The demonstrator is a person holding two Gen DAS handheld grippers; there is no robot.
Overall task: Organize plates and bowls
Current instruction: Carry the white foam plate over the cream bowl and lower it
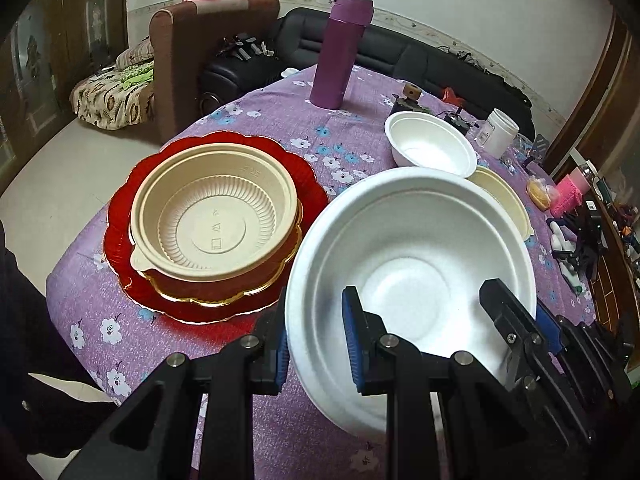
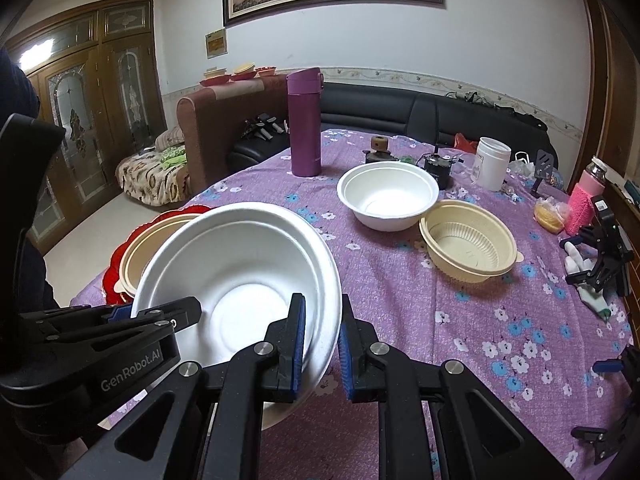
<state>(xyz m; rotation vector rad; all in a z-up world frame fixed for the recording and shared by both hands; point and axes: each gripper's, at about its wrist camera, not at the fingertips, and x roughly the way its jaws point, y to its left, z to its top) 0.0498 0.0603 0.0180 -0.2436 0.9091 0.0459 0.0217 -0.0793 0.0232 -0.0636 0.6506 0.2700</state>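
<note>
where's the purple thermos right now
The purple thermos stands upright at the table's far side in both views, near the black sofa, behind and left of the small white bowl.

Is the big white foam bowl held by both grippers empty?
Empty. The white foam bowl shows a bare inner wall and bottom in both wrist views; left gripper and right gripper straddle its rim.
</note>
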